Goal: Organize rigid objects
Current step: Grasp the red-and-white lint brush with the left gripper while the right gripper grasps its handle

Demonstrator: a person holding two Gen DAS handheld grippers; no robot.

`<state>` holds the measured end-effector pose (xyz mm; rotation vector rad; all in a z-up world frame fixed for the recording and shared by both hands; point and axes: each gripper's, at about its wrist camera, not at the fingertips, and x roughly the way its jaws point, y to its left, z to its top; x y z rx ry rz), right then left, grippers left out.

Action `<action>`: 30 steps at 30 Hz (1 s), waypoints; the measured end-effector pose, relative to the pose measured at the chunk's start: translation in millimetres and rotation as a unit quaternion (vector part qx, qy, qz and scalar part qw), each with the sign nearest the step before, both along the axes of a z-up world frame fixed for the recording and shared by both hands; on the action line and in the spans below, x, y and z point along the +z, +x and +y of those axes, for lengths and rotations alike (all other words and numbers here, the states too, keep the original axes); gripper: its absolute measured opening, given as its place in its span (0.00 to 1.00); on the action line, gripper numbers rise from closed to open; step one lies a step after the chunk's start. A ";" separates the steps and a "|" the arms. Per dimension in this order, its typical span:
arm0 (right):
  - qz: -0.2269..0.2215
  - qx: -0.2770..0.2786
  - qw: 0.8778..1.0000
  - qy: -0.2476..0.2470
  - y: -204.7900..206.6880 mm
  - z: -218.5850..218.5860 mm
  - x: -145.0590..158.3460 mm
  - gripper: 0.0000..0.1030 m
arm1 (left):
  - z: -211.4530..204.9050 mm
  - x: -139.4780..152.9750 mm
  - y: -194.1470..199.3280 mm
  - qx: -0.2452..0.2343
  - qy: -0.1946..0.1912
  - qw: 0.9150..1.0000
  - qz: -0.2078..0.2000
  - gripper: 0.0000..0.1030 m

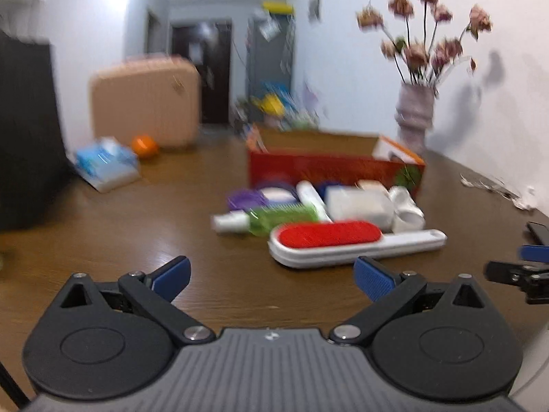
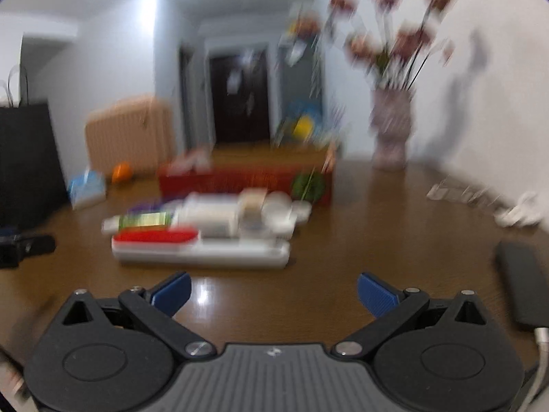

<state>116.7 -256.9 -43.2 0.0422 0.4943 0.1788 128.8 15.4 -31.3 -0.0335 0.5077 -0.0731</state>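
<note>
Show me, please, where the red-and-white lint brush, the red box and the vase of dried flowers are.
Lint brush [image 1: 329, 235], left wrist view, on its red pad.
Red box [image 1: 322, 169], left wrist view, on its front wall.
Vase [image 1: 413, 116], left wrist view, on its ribbed body.

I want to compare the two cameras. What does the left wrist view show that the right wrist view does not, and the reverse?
Only the left wrist view shows the right gripper at its right edge, jaws apart. Only the right wrist view shows part of the left gripper at its left edge, and a black paper bag with handles. Both show the red and white brush, the red box, the vase of flowers and the brown table.
</note>
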 end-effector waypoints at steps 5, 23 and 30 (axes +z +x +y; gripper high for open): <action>0.015 0.001 1.000 0.008 48.1 -10.0 0.6 0.60 | -3.0 -2.4 52.3 -0.004 -0.017 0.999 0.035 1.00; 0.103 0.044 0.991 0.072 135.7 -26.3 -23.9 0.12 | 11.4 -24.9 119.3 -0.014 -0.141 0.982 0.124 0.57; 0.103 0.038 0.992 0.070 109.0 -24.5 -22.1 0.11 | 3.9 -15.8 82.0 0.000 -0.140 0.985 0.101 0.54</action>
